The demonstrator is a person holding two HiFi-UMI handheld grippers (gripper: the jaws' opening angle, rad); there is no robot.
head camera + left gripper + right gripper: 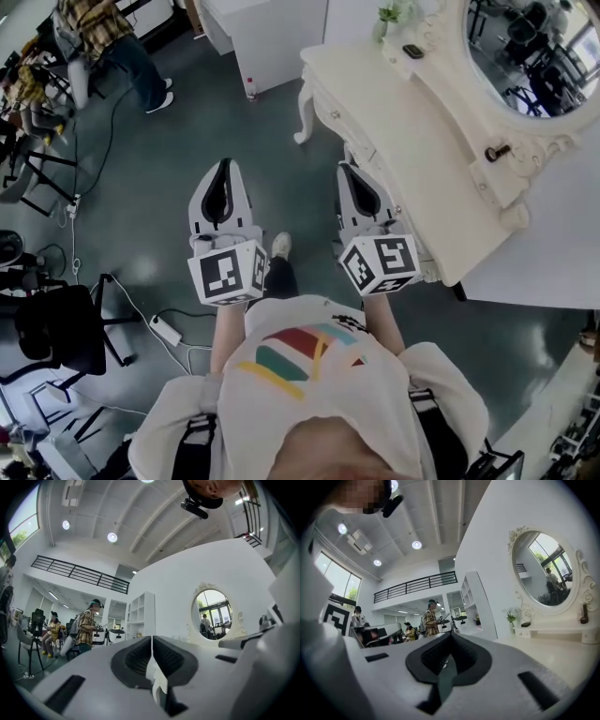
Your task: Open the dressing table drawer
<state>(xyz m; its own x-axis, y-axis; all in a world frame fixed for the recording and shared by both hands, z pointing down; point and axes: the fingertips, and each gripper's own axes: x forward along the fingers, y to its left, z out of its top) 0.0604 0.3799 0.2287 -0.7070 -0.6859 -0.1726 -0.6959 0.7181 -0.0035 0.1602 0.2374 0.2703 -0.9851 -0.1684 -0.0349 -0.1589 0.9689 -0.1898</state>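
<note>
On the grey floor [150, 187] beside the white dressing table [412, 141], a person holds both tools out level. The left hand-held gripper [223, 165] has its jaws pressed together with nothing between them, well apart from the furniture. The right hand-held gripper [350, 170] is likewise closed and empty, its tip just beside the front edge of the table's surface. The drawer [343, 122] sits under that edge and looks flush with the front. An oval mirror [530, 52] stands at the back of the surface, with a small plant [394, 13] near the far corner.
</note>
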